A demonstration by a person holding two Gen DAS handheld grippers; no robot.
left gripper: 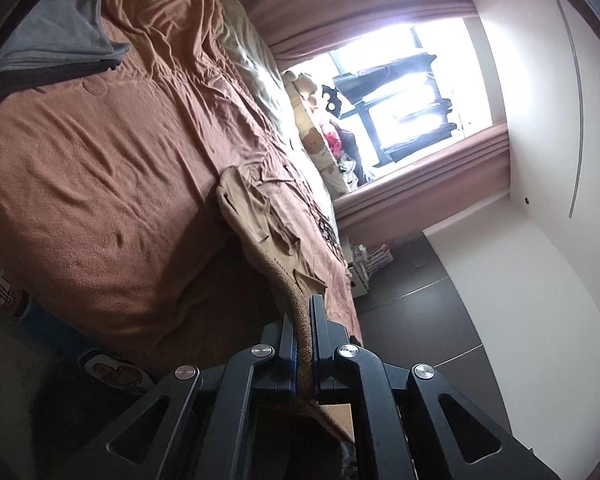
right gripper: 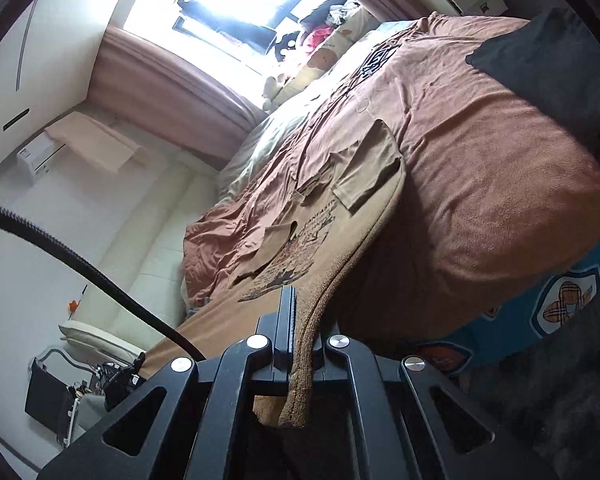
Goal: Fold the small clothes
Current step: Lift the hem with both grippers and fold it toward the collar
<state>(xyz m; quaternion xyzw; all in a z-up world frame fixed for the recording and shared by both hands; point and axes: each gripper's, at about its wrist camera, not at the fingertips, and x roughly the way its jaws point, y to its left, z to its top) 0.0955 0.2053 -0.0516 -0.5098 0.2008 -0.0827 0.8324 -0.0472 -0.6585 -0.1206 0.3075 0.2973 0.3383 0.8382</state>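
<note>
Left wrist view shows my left gripper [left gripper: 303,320] pinching the ribbed hem of the tan t-shirt [left gripper: 268,216], and in the right wrist view my right gripper [right gripper: 300,320] is likewise pressed together on that hem, so I hold the shirt at two points with its lower part lifted off the bed [left gripper: 100,152]. My worry is the grip: each pinch catches only a narrow strip of the edge, and if I pull the two grippers apart too hard the fabric could slide out of one. The part ahead of the grippers rests on the brown blanket and could drag or bunch if I lift unevenly. The shirt looks soft and limp, with a printed graphic [right gripper: 292,256] facing up and both sleeves already folded in over the body.
</note>
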